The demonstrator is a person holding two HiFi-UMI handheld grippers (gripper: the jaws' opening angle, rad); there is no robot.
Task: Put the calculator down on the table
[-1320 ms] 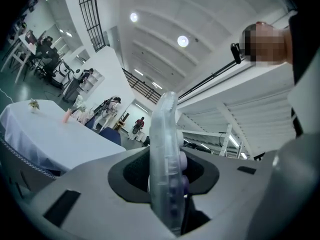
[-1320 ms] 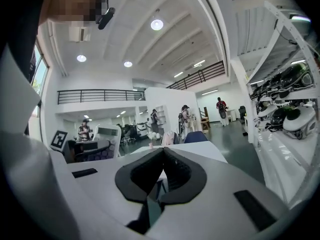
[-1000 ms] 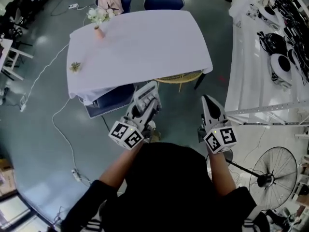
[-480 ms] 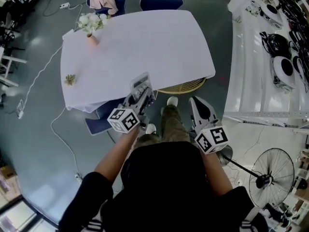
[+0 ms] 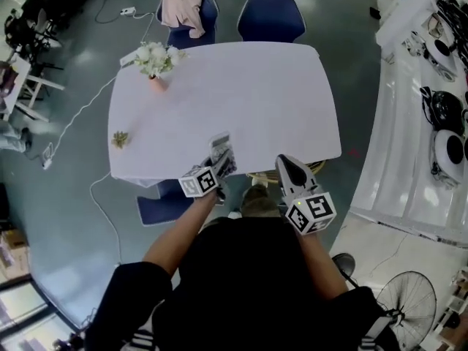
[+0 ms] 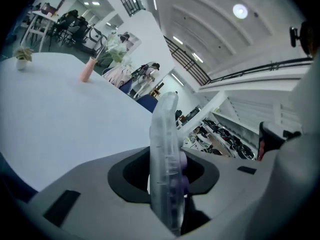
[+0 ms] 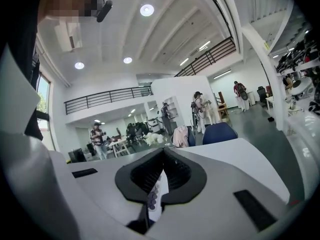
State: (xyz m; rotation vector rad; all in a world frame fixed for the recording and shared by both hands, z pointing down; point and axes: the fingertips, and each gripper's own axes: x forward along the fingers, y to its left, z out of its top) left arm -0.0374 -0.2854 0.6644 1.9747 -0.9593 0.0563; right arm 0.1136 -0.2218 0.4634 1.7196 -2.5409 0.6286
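The calculator [image 5: 221, 153], a pale slab with purple keys, stands on edge between the jaws of my left gripper [image 5: 219, 164], which is shut on it. It hangs just above the near edge of the white-clothed table [image 5: 256, 93]. In the left gripper view the calculator [image 6: 167, 149] rises edge-on from the left gripper [image 6: 166, 180], with the table [image 6: 60, 109] spreading out to the left below it. My right gripper [image 5: 284, 166] is at the table's near edge, to the right of the calculator, jaws together. In the right gripper view the right gripper [image 7: 162, 156] shows closed tips; a pale dotted sliver shows in the slit below.
A pink vase of white flowers [image 5: 155, 64] and a small potted plant [image 5: 120, 138] stand on the table's left side. Two blue chairs [image 5: 270, 17] are at the far side, one with a pink garment [image 5: 184, 6]. Another chair [image 5: 164, 199] sits under the near edge. White benches with gear [image 5: 439, 123] run along the right.
Both grippers have moved forward to the table. The calculator now hangs over the table's near edge instead of the floor. The jaws have not changed.
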